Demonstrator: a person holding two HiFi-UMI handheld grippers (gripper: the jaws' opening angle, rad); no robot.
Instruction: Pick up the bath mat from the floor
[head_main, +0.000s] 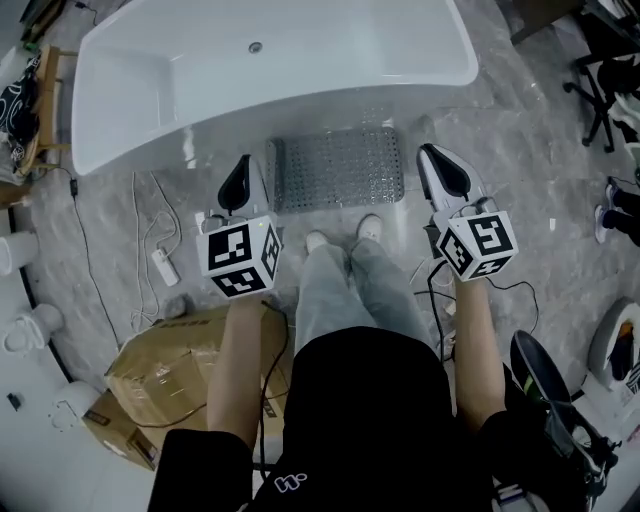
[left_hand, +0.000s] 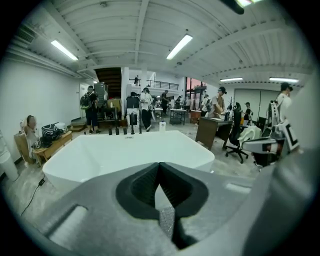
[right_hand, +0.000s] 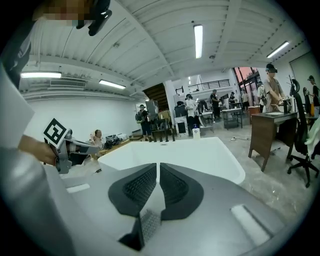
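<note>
The bath mat (head_main: 338, 168), a clear studded rectangle, lies flat on the marble floor against the front of the white bathtub (head_main: 270, 90). The person's shoes (head_main: 345, 232) stand at its near edge. My left gripper (head_main: 240, 175) hovers by the mat's left end, jaws shut and empty. My right gripper (head_main: 441, 166) hovers just past the mat's right end, jaws together with only a thin slit and nothing between them. Both point toward the bathtub (left_hand: 130, 150), which fills the middle of each gripper view beyond the left gripper (left_hand: 160, 167) and the right gripper (right_hand: 157, 167).
White cables and a power strip (head_main: 163, 265) trail on the floor left of the mat. A cardboard box (head_main: 190, 375) sits near left. An office chair (head_main: 600, 90) and shoes (head_main: 620, 210) are at the right. Several people stand in the room beyond the tub.
</note>
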